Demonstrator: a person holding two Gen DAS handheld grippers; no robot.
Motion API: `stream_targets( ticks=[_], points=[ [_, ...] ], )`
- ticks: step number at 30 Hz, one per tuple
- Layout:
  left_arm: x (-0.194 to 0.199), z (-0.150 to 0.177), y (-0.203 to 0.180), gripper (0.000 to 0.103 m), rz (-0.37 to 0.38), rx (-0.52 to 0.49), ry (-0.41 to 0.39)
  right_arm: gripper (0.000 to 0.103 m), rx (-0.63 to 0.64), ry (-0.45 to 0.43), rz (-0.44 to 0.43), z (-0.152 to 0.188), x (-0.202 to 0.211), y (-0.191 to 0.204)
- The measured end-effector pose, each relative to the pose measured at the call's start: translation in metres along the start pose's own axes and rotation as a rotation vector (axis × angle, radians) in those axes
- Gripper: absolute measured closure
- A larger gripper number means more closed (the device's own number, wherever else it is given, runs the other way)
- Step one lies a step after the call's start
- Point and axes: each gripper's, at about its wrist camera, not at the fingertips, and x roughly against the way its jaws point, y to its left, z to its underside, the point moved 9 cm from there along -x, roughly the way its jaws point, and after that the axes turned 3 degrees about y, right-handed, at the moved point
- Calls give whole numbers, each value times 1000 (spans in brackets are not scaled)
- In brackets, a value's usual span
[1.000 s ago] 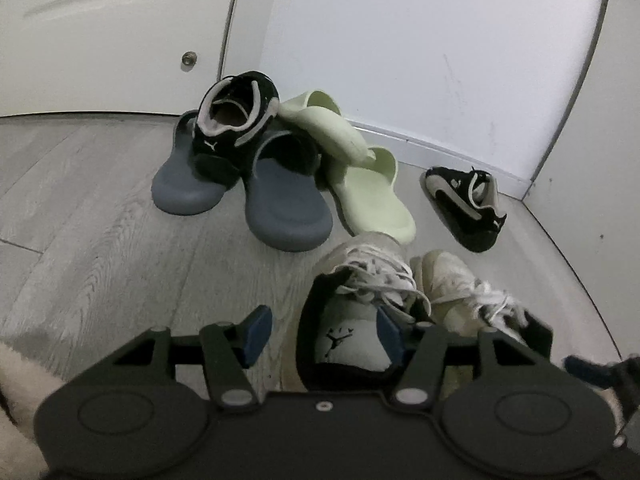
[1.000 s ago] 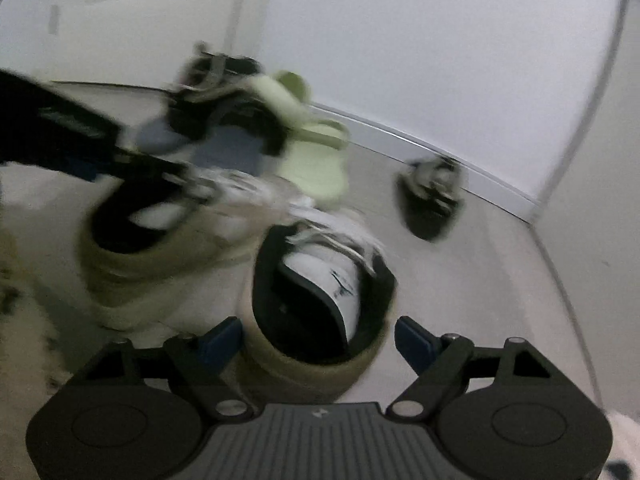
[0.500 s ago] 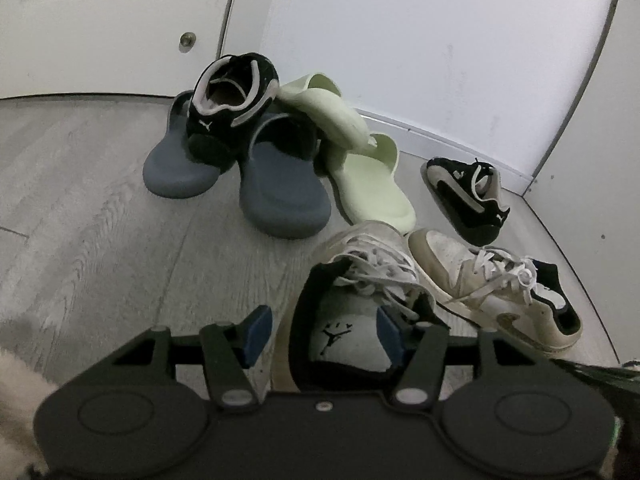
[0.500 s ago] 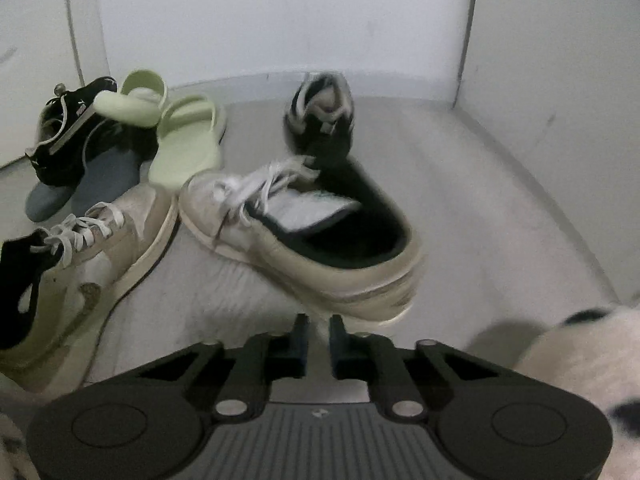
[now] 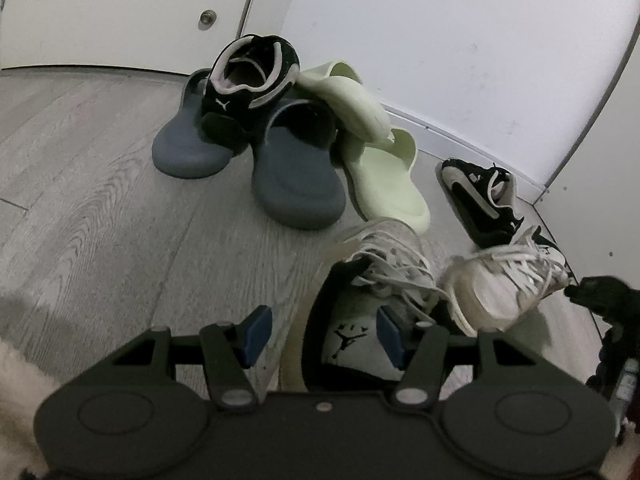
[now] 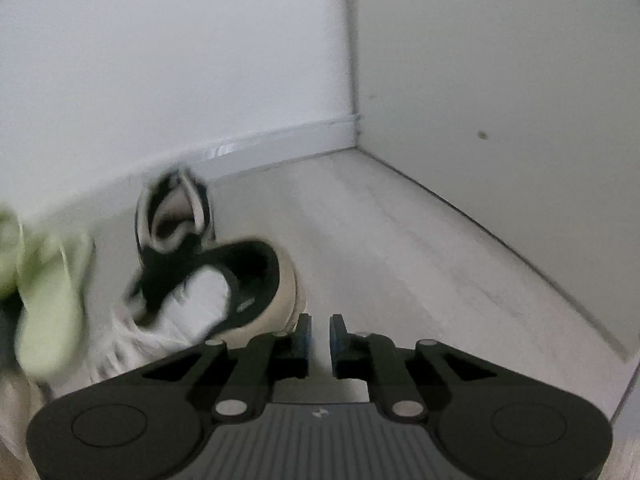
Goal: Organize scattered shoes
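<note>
Straddling the collar of a cream sneaker (image 5: 360, 304), the left gripper (image 5: 320, 330) has its jaws spread wide, one pad inside the shoe. The right gripper (image 6: 319, 330) is nearly clenched on nothing, a second cream sneaker (image 6: 224, 300) just left of it. Beyond lie grey slides (image 5: 296, 184), green slides (image 5: 384, 184) and black sneakers (image 5: 484, 200) on the floor (image 5: 100, 200).

We see a grey wood-grain floor (image 5: 100, 208) meeting white walls. On it, at twelve o'clock, lie two blue-grey slides (image 5: 298, 184), a pale green slide (image 5: 390, 188) beside them; at two o'clock a black sneaker (image 5: 482, 204); at five o'clock a cream laced sneaker (image 5: 384, 264).
</note>
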Motion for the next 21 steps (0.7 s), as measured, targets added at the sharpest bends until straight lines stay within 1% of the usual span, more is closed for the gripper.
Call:
stream_targets(
  ticks=[1, 2, 4, 5, 6, 7, 8, 9, 11, 13, 16, 18, 19, 20, 21],
  points=[
    [-1, 0, 0, 44, -2, 5, 1, 64, -19, 1, -20, 14, 15, 11],
    [-3, 0, 1, 44, -3, 8, 4, 60, -21, 9, -43, 23, 22, 20],
    [-6, -1, 1, 44, -1, 12, 9, 59, 3, 33, -81, 37, 25, 41],
    [-5, -1, 1, 44, 1, 11, 8, 57, 51, 11, -76, 43, 27, 56],
    [-5, -1, 1, 44, 2, 11, 7, 54, 87, -1, -78, 45, 27, 64],
    [-5, -1, 1, 44, 3, 11, 5, 48, 113, 8, -87, 48, 24, 71],
    [-4, -1, 2, 44, 4, 14, 2, 47, 138, 20, -95, 52, 22, 79],
    [-3, -2, 3, 44, 4, 18, -1, 44, 163, 33, -104, 56, 19, 86],
    [-3, -2, 4, 44, 4, 24, -3, 43, 172, 50, -121, 65, 18, 90],
    [-3, -2, 4, 44, 4, 22, -3, 41, 184, 61, -126, 67, 20, 88],
    [-3, -2, 4, 44, 2, 21, -4, 41, 166, 105, -123, 68, 29, 80],
    [-3, -2, 5, 44, 2, 25, -4, 41, 169, 116, -98, 61, 22, 73],
    [-3, -2, 5, 44, 1, 26, -4, 41, 180, 115, -74, 59, 23, 69],
    [-3, -2, 5, 44, 1, 26, -4, 41, 202, 109, -32, 58, 27, 63],
    [-3, -2, 5, 44, 2, 26, -4, 41, 208, 108, -21, 56, 27, 58]
  ],
)
